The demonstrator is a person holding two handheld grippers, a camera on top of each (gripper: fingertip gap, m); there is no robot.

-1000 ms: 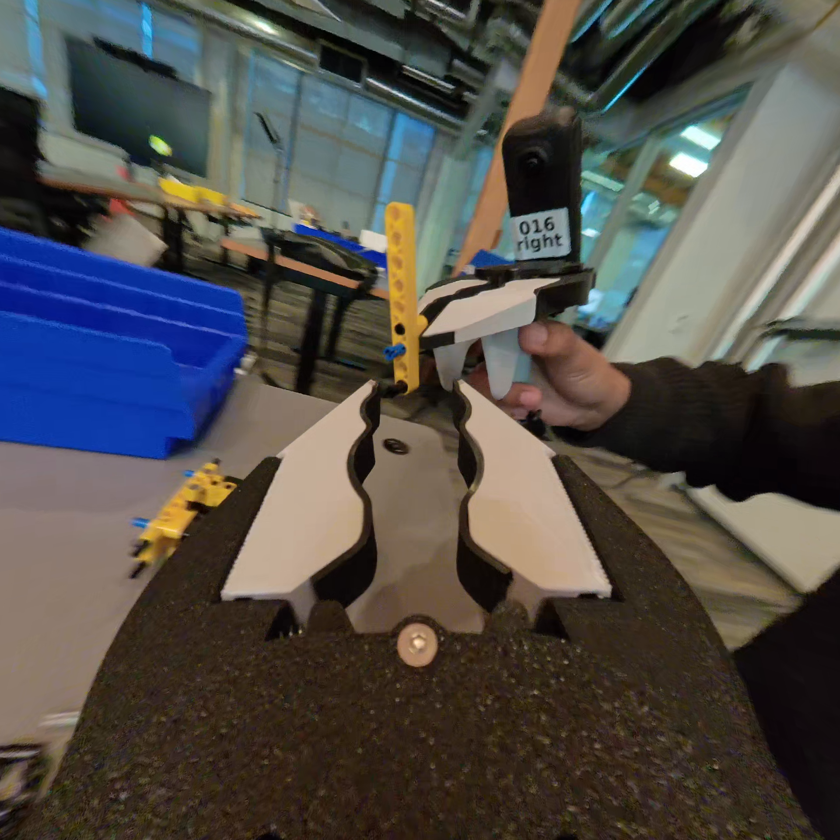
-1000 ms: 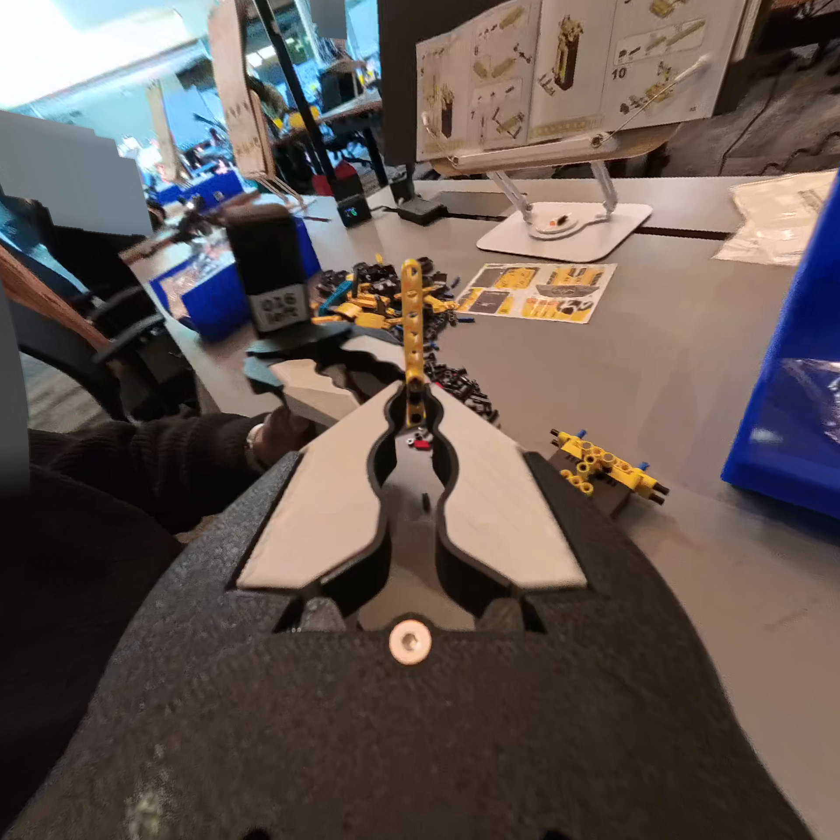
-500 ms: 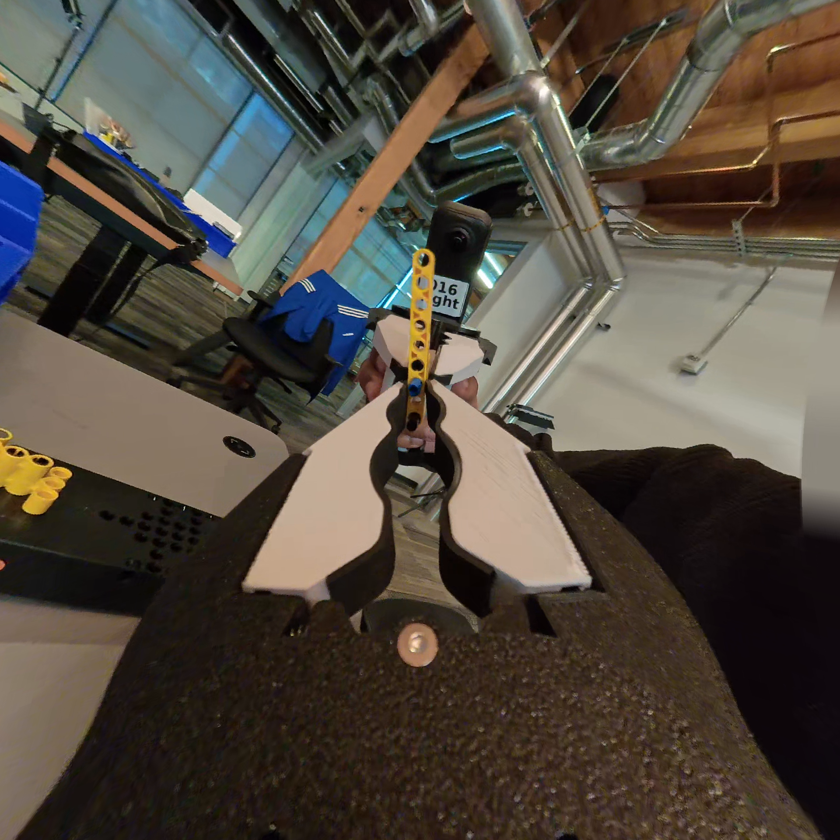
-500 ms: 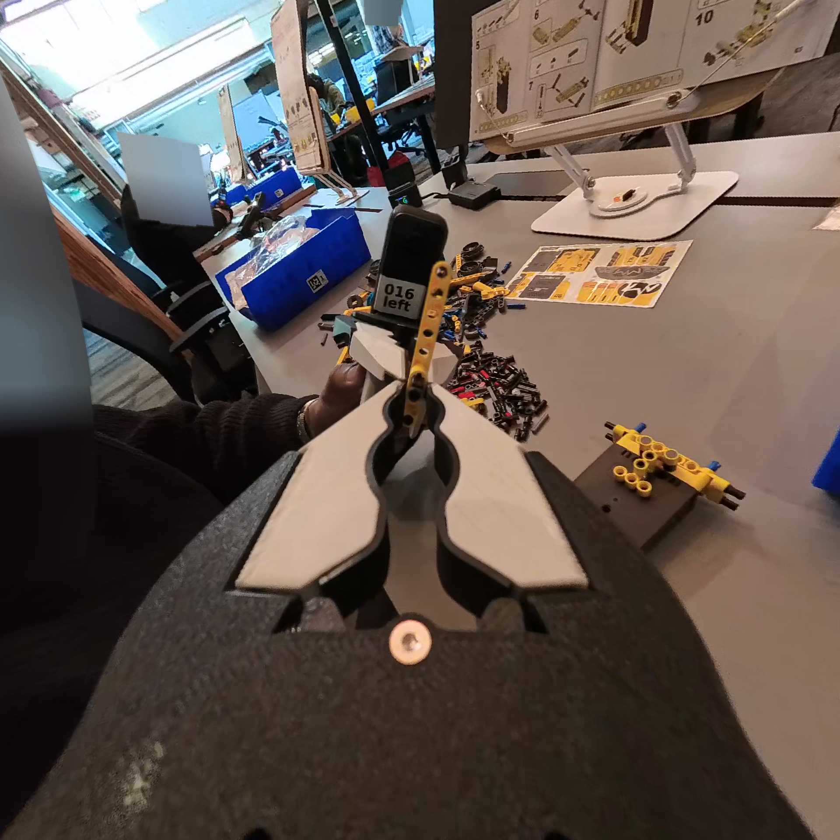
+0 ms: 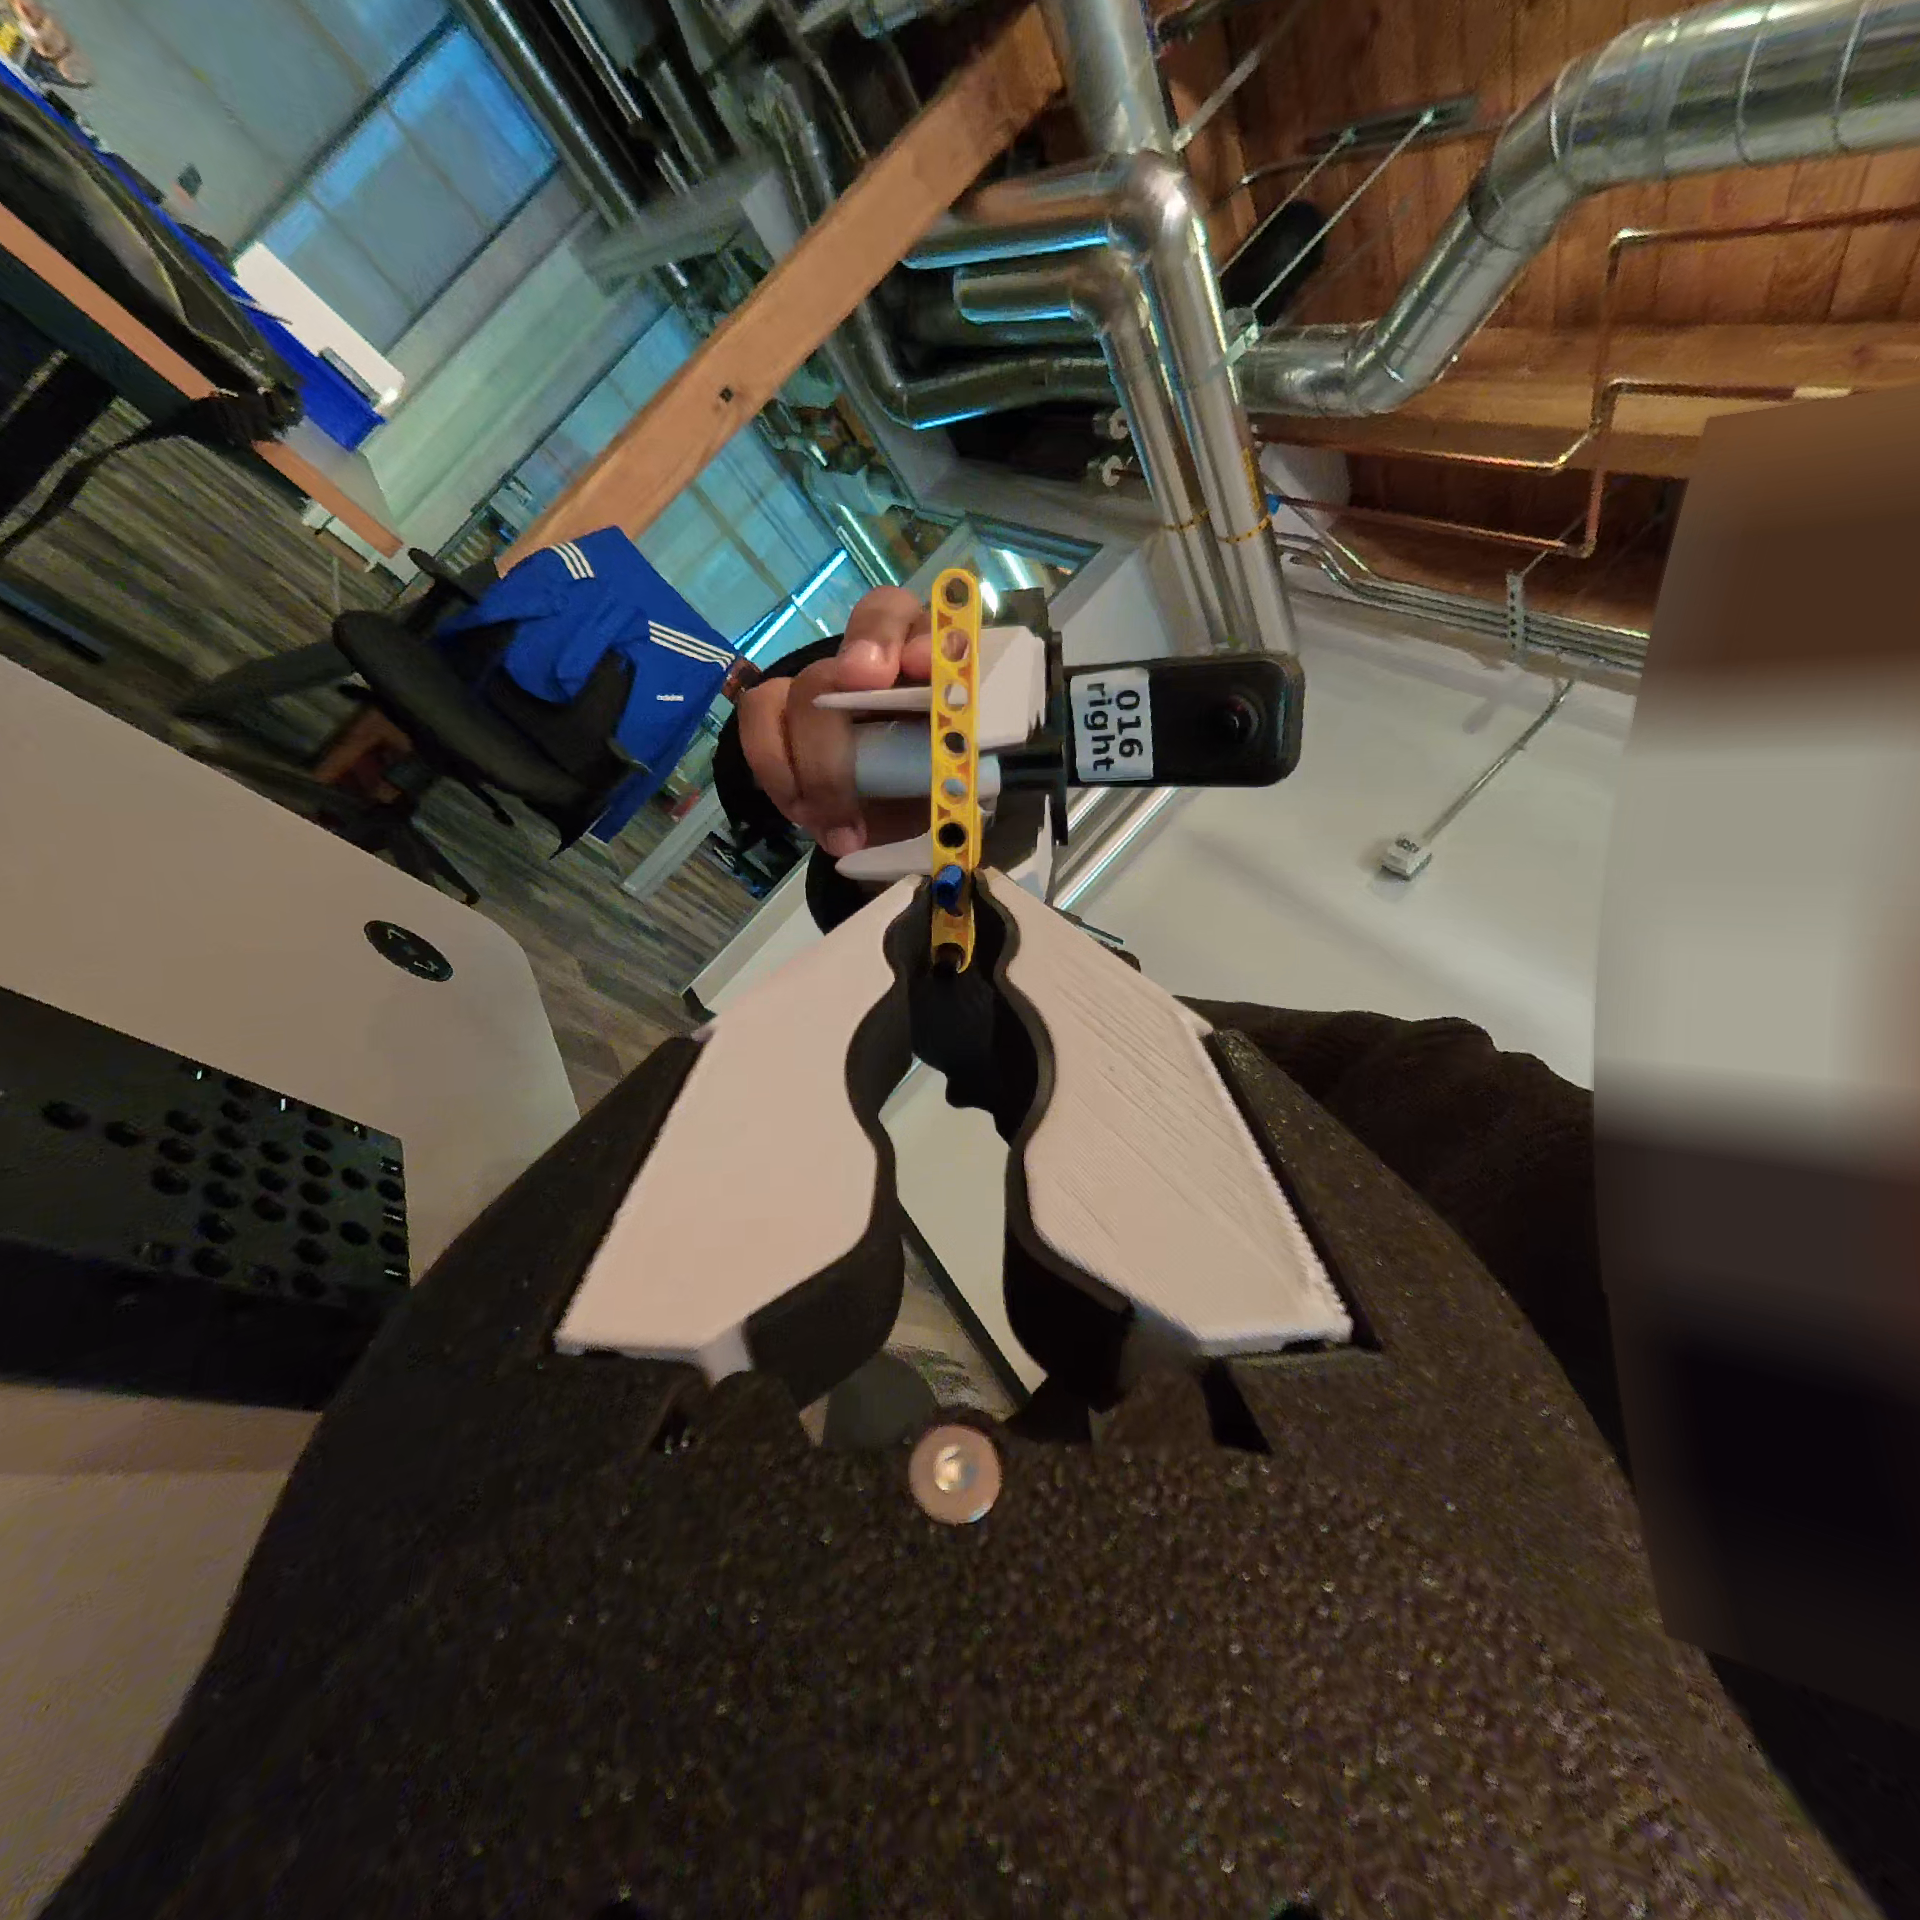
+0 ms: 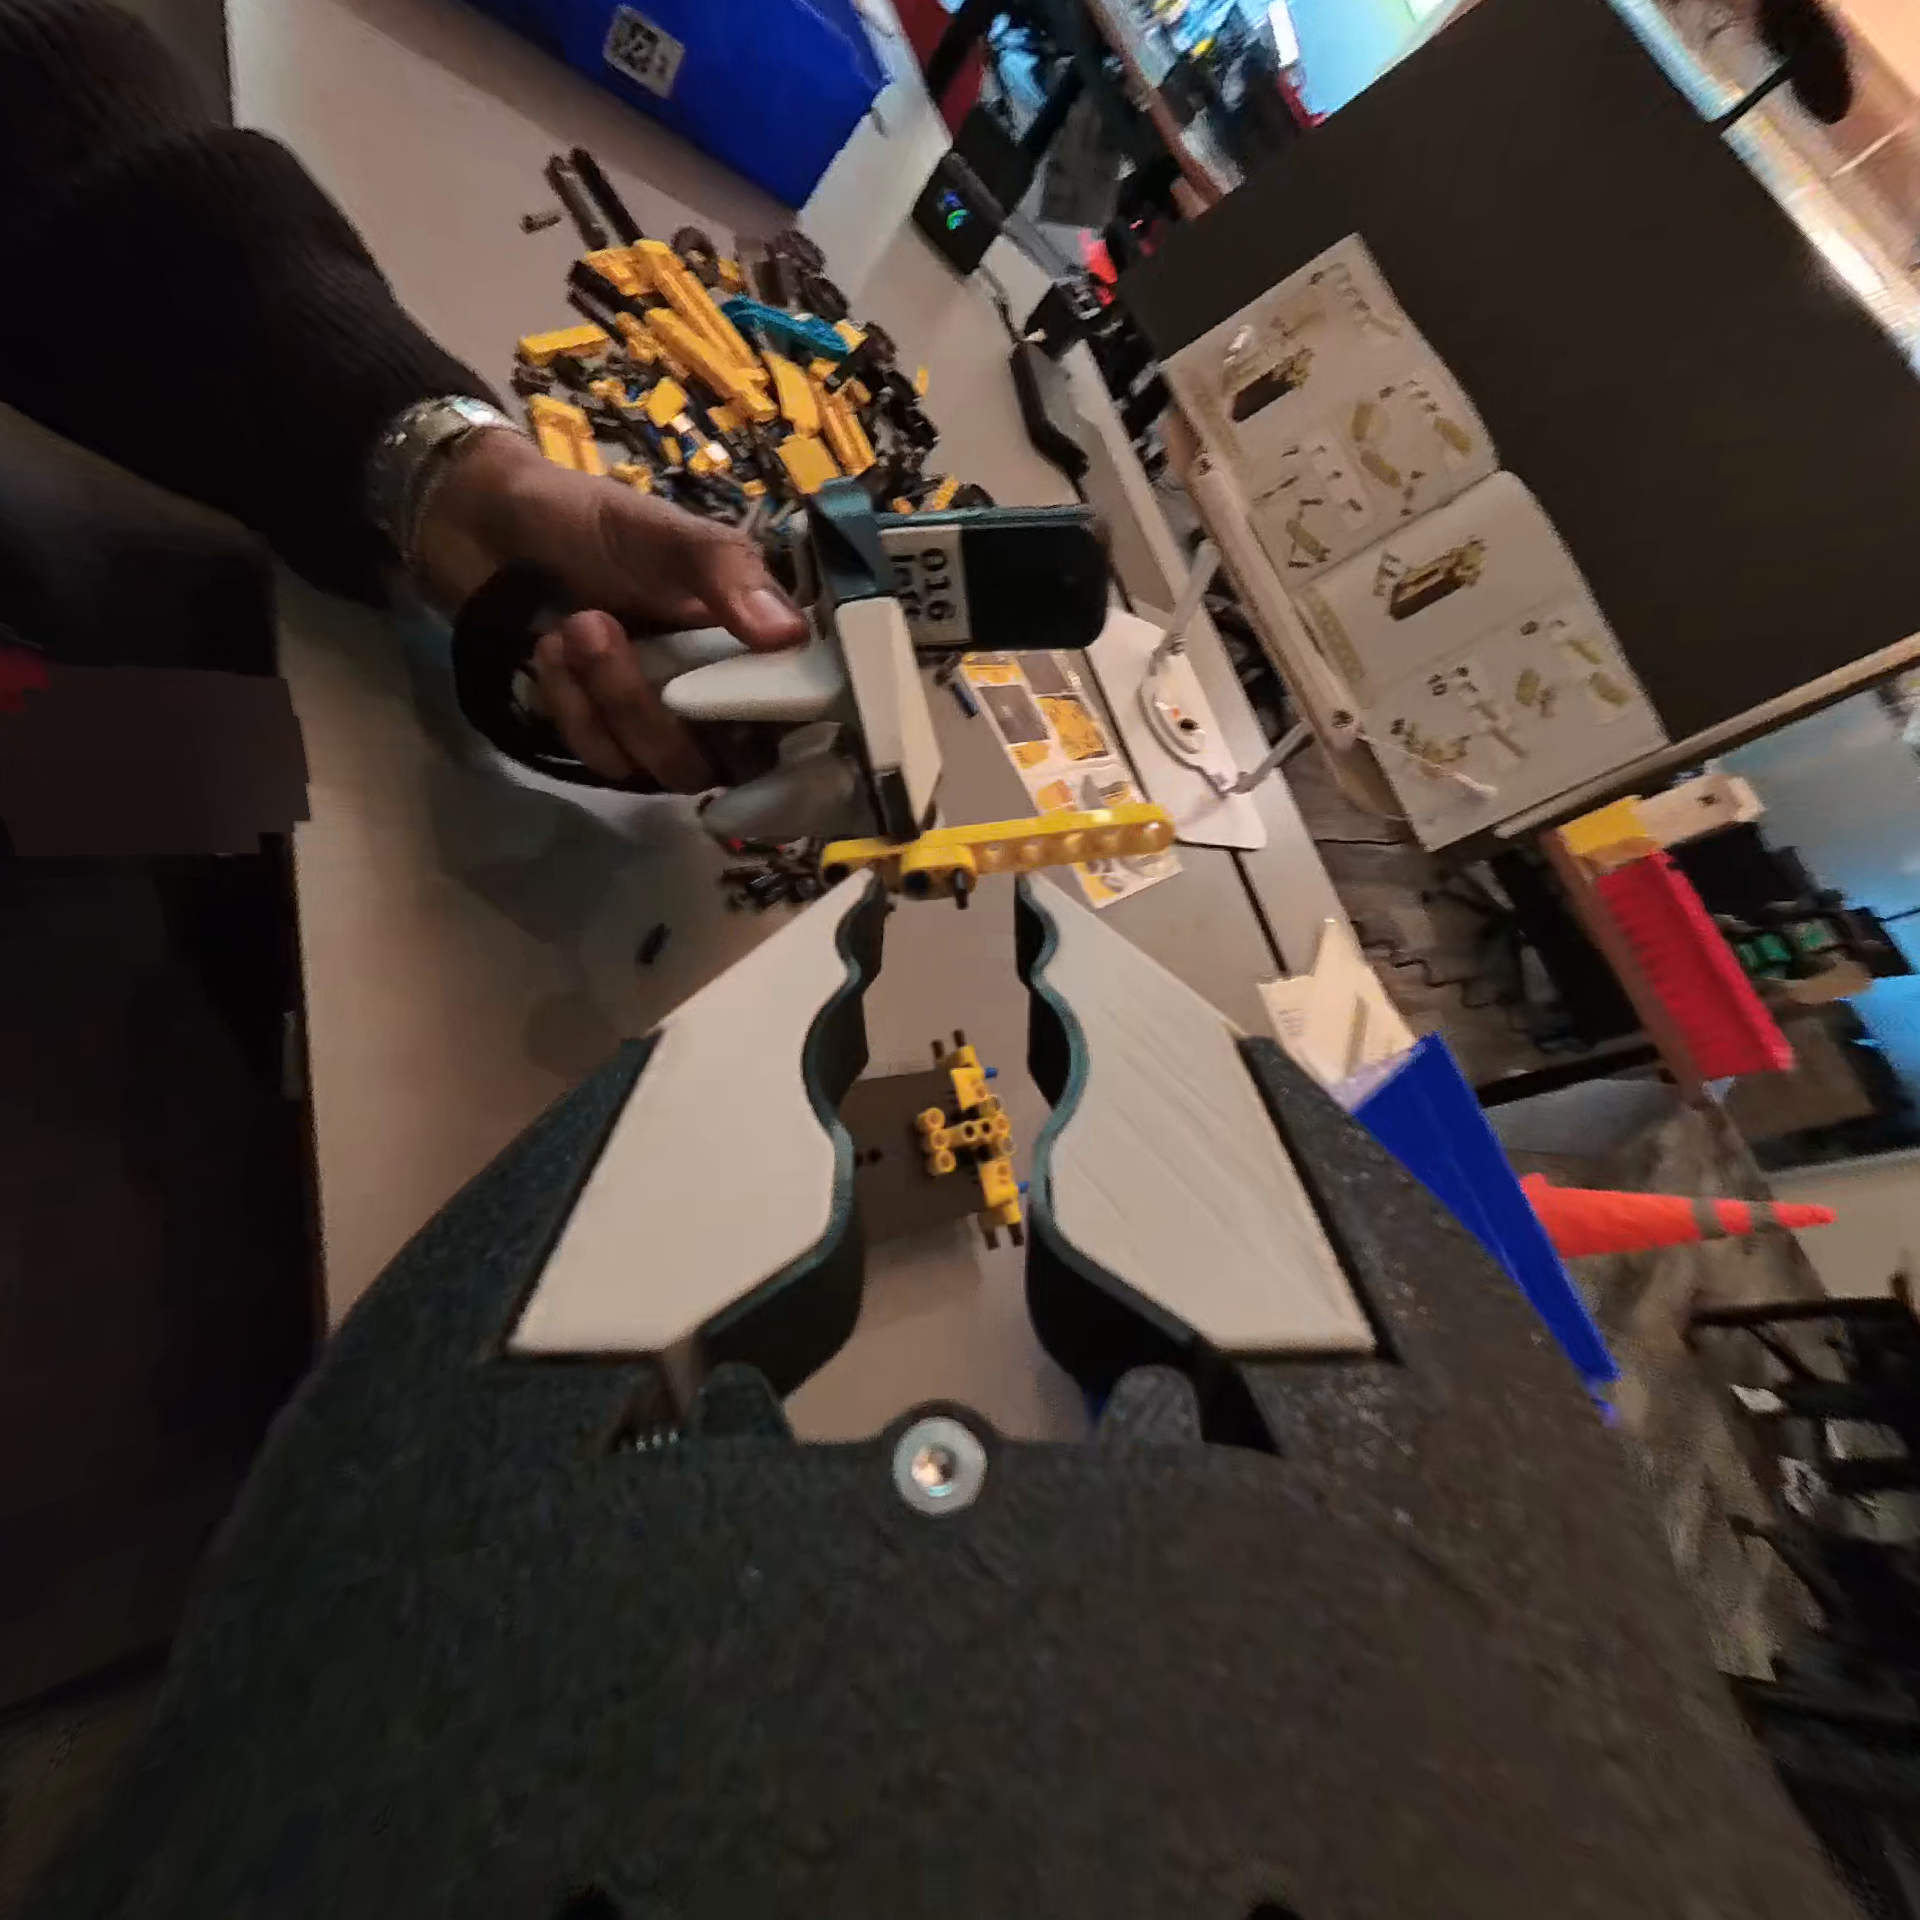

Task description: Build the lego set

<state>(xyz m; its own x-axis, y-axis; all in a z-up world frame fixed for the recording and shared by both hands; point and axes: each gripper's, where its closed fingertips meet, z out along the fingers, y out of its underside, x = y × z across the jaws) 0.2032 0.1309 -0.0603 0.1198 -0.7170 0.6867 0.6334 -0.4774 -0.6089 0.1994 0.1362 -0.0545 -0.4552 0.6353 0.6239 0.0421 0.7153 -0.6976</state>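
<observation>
My left gripper is shut on the lower end of a long yellow holed beam, which stands straight up from its tips in the left wrist view. A small blue pin sits in the beam just at the tips. In the right wrist view the same beam lies level, held by the left gripper in a person's hand. My right gripper is open and empty, its fingertips just below the beam's held end. It is rolled on its side.
A grey table carries a pile of loose yellow and black pieces, a black base plate with a small yellow assembly, a leaflet and an instruction booklet on a stand. Blue bins stand at the edges. Both grippers' tips are close together, under 4 cm apart.
The beam passed from my right gripper to my left: the left closed on it, then the right opened, let go and rolled sideways. The left tilted upward with the beam.
</observation>
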